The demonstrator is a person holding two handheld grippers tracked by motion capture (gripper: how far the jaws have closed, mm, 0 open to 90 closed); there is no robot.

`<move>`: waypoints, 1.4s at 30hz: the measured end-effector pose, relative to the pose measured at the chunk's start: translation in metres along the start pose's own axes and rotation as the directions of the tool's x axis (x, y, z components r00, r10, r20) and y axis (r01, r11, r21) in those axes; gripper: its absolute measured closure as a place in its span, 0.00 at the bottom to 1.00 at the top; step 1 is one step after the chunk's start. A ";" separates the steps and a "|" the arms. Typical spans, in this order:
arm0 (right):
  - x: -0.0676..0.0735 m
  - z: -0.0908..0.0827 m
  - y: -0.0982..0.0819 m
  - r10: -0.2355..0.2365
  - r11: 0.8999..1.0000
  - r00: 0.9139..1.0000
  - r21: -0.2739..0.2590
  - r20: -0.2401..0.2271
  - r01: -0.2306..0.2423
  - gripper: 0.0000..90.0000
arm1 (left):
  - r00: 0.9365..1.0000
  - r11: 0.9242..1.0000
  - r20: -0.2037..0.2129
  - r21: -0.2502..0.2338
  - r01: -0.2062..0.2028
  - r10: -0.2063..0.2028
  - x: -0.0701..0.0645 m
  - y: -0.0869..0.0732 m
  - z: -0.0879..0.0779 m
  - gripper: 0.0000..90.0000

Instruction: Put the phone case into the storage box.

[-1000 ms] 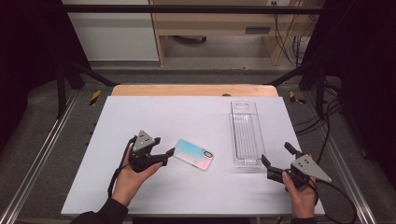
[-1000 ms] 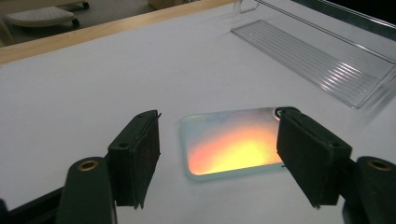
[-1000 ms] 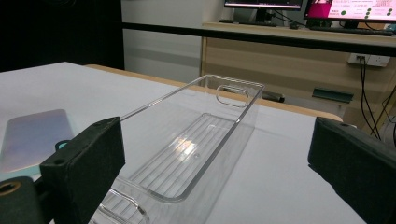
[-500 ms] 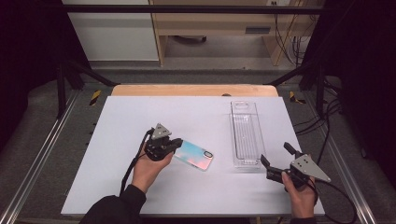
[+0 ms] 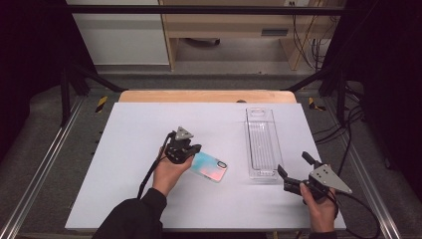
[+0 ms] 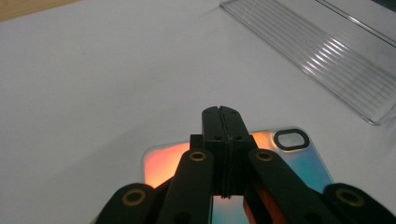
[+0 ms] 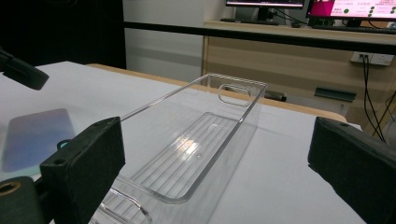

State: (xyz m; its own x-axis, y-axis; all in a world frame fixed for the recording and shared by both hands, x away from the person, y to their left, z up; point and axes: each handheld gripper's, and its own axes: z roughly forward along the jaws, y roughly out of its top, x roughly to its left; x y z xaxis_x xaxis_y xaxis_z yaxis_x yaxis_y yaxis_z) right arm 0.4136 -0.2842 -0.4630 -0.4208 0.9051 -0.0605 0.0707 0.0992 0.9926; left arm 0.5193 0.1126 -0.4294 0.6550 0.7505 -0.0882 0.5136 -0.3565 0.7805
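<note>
Our left claw (image 6: 223,154) has just pressed together, nothing between its jaws, over the iridescent phone case (image 5: 210,167). Our right claw (image 5: 294,173) stands spread before the clear tray (image 5: 262,144) on the counter (image 5: 139,129).

No legible text, label, brand or number anywhere. Only faint, unreadable marks on the two lit monitor screens (image 7: 355,7) at the far bench in the right gripper view. Yellow-and-black hazard stripes (image 5: 101,103) on the frame beside the table (image 5: 149,124) in the high view, without wording.
</note>
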 end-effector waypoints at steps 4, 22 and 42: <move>0.001 0.001 0.000 0.001 1.000 1.000 0.004 -0.008 -0.001 0.05 | 1.000 1.000 0.003 0.017 0.017 -0.017 0.001 0.000 0.014 1.00; 0.003 0.003 -0.001 -0.013 1.000 1.000 0.023 -0.022 0.014 0.05 | 1.000 0.994 0.009 0.106 0.002 -0.003 -0.001 -0.001 0.060 1.00; 0.004 0.004 -0.002 -0.015 0.999 0.999 0.033 -0.031 0.016 0.05 | 1.000 0.990 0.016 0.141 -0.026 0.024 -0.014 -0.015 0.051 1.00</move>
State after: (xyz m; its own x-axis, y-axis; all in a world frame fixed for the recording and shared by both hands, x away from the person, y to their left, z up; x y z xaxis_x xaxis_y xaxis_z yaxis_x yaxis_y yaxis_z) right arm 0.4152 -0.2788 -0.4653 -0.4500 0.8901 -0.0724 0.0936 0.1276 0.9874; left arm 0.5304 0.0789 -0.4712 0.6755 0.7331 -0.0795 0.5698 -0.4505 0.6873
